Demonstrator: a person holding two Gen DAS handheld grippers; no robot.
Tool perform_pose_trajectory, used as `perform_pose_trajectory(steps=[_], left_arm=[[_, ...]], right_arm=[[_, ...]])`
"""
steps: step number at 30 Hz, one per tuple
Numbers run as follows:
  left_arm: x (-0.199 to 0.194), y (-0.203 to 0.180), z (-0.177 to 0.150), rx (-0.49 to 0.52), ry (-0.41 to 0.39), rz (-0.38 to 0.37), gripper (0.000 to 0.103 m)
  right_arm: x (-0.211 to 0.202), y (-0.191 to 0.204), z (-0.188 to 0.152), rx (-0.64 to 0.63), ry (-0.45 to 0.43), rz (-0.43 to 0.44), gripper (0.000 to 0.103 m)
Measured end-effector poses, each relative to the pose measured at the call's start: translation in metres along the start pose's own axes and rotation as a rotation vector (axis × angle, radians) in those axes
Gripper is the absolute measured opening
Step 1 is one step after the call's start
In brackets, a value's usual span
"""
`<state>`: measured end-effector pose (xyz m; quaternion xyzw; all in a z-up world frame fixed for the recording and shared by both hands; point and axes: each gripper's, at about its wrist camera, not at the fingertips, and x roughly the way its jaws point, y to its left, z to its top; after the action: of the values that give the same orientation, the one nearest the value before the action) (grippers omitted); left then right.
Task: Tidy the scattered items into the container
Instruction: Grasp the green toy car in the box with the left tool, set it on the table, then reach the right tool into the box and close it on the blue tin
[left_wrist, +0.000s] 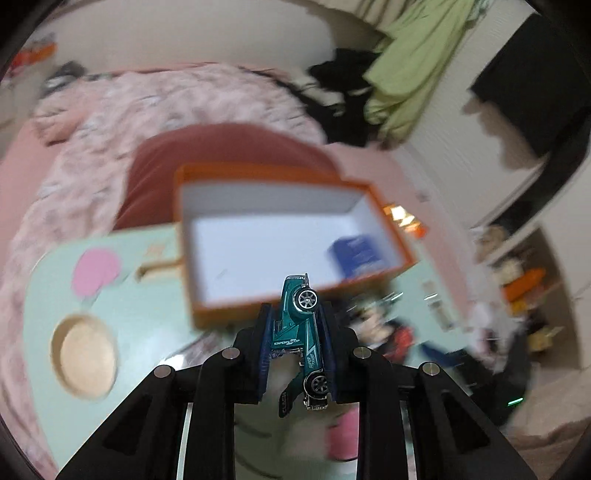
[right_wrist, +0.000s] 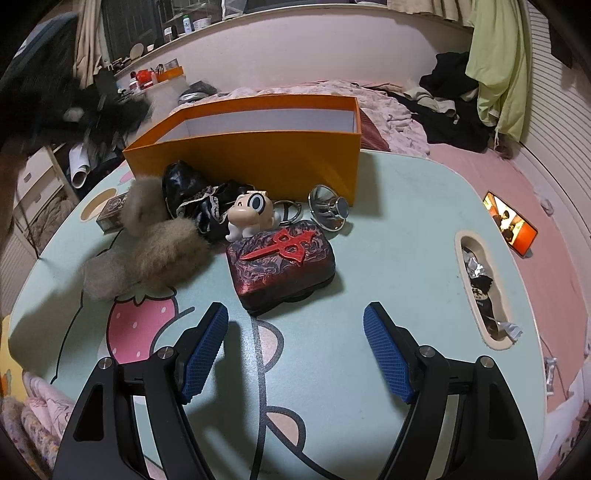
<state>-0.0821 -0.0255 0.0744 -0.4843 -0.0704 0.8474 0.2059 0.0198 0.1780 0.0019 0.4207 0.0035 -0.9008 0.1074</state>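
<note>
Toy car (left_wrist: 299, 334), small, rigid and probably light, sits pinched sideways in your left gripper (left_wrist: 297, 325), low centre of frame, just short of the orange box (left_wrist: 258, 173). You've got its smooth flanks, so it could slip. Your right gripper (right_wrist: 295, 354) hangs wide open, holding nothing.

A mint-green table top (right_wrist: 406, 236) printed with a pink strawberry (right_wrist: 142, 325) sits on a bed with a rumpled pink blanket (right_wrist: 380, 101). A lit phone (right_wrist: 511, 223) lies on the pink sheet beside the table. A light green cloth (right_wrist: 496, 66) hangs above a pile of black clothes (right_wrist: 450, 110).
</note>
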Motion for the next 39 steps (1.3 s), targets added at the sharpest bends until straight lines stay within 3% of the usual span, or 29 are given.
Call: perform_pose_trajectory(steps=[6,8,10,13,16,20,26,30,34,36,39], left_arm=[[0.015,0.010,-0.023,-0.081,-0.041,0.005,0.023],[0.011,0.010,-0.025,-0.086,-0.073,0.007,0.033],[0.000,0.010,-0.029,-0.083,-0.132,0.014,0.058],[-0.019,0.011,-0.037,-0.073,-0.230,0.040,0.074],[-0.030,0.017,-0.045,-0.088,-0.281,0.052,0.075],[-0.032,0.026,-0.055,-0.124,-0.304,0.031,0.075],[-0.030,0.040,-0.066,-0.174,-0.321,0.044,0.075],[-0.034,0.047,-0.068,-0.196,-0.346,0.032,0.075],[-0.036,0.054,-0.069,-0.217,-0.364,0.014,0.075],[-0.035,0.057,-0.069,-0.227,-0.364,-0.003,0.075],[-0.036,0.061,-0.071,-0.240,-0.367,-0.024,0.075]], right_arm=[[0.001,0.003,0.001,-0.017,0.009,-0.021,0.076],[0.001,0.004,0.001,-0.020,0.011,-0.024,0.076],[0.001,0.003,0.002,-0.017,0.014,-0.022,0.076],[0.000,-0.003,0.005,0.019,0.026,0.001,0.076],[-0.004,-0.012,0.015,0.068,0.022,0.030,0.076],[-0.017,-0.014,0.037,0.039,-0.026,0.012,0.076],[-0.032,-0.017,0.103,-0.048,-0.085,-0.057,0.076],[-0.018,-0.022,0.162,-0.062,0.024,-0.086,0.076],[0.015,-0.026,0.211,0.002,0.215,0.018,0.073],[0.037,-0.023,0.218,0.025,0.330,0.055,0.062],[0.068,-0.007,0.217,-0.021,0.448,0.035,0.061]])
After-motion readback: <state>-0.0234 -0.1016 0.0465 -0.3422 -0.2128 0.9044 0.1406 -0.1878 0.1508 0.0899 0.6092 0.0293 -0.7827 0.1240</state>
